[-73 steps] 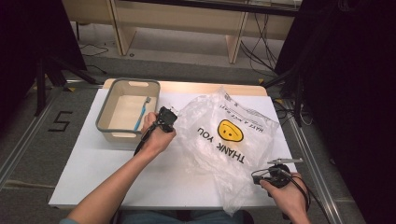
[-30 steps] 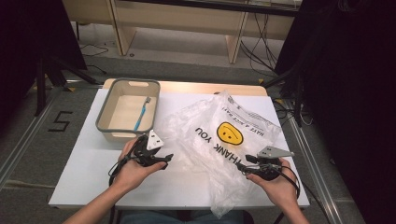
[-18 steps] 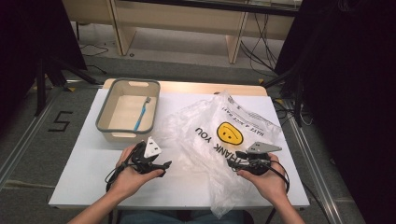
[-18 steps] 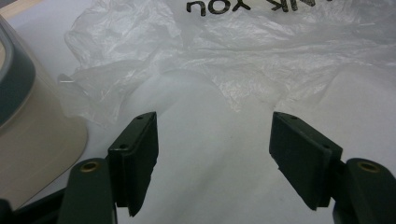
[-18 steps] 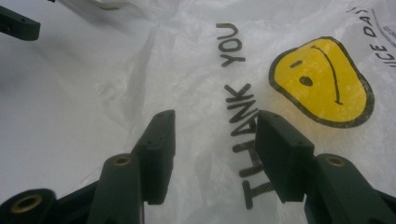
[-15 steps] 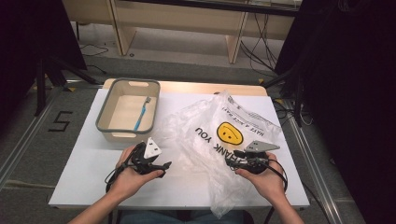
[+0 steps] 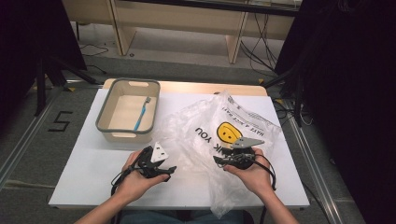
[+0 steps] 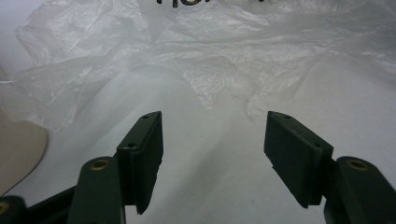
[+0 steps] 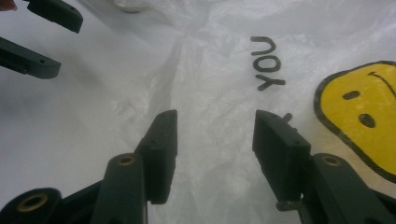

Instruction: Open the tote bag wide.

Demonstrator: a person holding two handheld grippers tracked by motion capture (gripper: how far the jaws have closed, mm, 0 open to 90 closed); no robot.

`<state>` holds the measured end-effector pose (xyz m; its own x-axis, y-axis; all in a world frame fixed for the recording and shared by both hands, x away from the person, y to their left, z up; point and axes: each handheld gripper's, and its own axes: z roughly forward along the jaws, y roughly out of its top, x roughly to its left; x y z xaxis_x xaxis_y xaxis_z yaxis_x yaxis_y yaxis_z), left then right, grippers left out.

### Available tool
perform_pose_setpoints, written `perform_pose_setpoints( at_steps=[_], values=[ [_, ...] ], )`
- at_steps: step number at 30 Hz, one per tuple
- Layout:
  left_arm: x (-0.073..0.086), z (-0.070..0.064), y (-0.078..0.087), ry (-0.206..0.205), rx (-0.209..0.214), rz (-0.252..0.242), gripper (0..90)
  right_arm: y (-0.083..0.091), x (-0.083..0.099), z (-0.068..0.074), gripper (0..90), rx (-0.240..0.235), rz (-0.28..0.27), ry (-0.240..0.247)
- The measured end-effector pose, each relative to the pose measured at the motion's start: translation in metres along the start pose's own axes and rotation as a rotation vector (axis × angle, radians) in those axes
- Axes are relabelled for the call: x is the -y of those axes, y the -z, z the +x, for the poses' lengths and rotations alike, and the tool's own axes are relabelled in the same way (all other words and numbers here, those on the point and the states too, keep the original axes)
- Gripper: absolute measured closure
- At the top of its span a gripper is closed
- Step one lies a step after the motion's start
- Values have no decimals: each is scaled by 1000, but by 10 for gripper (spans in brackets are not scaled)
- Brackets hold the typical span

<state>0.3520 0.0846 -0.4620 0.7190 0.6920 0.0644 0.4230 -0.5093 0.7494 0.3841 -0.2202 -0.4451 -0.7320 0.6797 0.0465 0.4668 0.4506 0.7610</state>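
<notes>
Since the frame a couple of seconds back, I have pulled my left gripper away from the corner of the grey-rimmed beige plastic bin and brought it down to the near part of the white table. My right gripper has come in from the near right corner onto the crumpled translucent plastic bag with the yellow smiley face and black "THANK YOU" lettering.

In the left gripper view, my left gripper has its jaws spread wide with nothing between them. It hovers low over bare table, and the ragged edge of the bag lies just ahead of the jaw tips.

In the right gripper view, my right gripper also has its jaws parted and holds nothing. They stand over the bag's film, with the word "YOU" just beyond the tips and the smiley face off to the right. I cannot tell whether the tips touch the plastic. The left gripper's jaws show at the top left of that view, parted as well.

The bag lies spread across the middle and right of the table, its left edge just beside the bin. A blue toothbrush lies inside the bin, against its right wall.
</notes>
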Motion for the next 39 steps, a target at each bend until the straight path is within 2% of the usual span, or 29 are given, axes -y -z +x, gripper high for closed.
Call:
perform_pose_setpoints(
  at_steps=[10,19,27,39],
  values=[
    [1,-1,-3,-4,8,13,375,-24,0,7,493,-43,58,7],
    [1,-1,-4,-4,14,15,379,-41,0,16,504,-74,109,49],
    [2,-2,-5,-2,17,16,380,-52,2,17,605,-82,151,67],
    [2,-2,-6,-7,24,22,379,-58,3,14,830,-61,168,28]
  ],
)
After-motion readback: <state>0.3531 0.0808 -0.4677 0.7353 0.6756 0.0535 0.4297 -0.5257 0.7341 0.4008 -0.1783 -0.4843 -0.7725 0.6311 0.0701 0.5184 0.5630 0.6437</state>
